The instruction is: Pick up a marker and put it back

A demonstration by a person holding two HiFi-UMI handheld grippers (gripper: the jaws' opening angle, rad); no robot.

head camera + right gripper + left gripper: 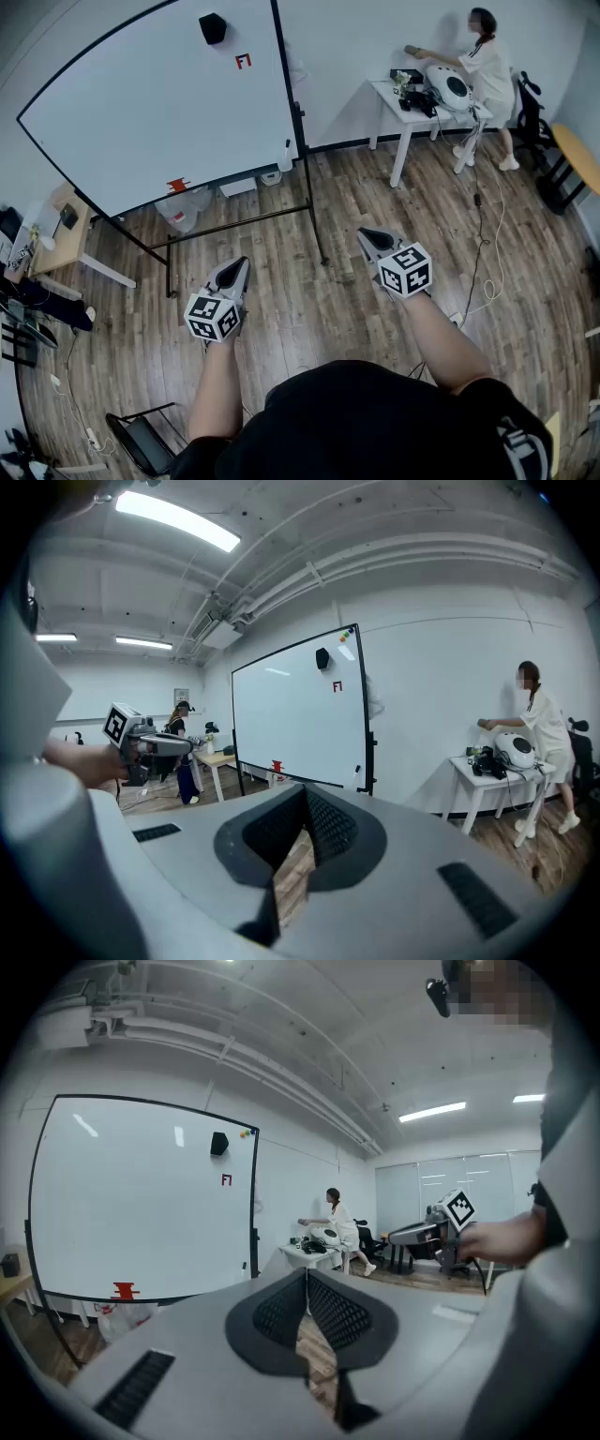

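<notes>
A whiteboard (pixel 159 103) on a black rolling stand stands ahead of me on the wood floor. A small red object (pixel 178 185) rests on its lower ledge, and a pale marker-like stick (pixel 286 155) hangs at its lower right corner. A black block (pixel 213 28) sticks near the board's top. My left gripper (pixel 240 266) is held in the air well short of the board, shut with nothing in it. My right gripper (pixel 367 235) is level with it, also shut and empty. The left gripper view shows the jaws (pixel 307 1274) closed together, and the right gripper view shows the same (pixel 306 789).
A person (pixel 487 66) in white works at a white table (pixel 389 94) at the back right, with cables trailing across the floor (pixel 483 244). A wooden desk (pixel 66 246) stands at the left. A black chair (pixel 145 439) sits close behind my left arm.
</notes>
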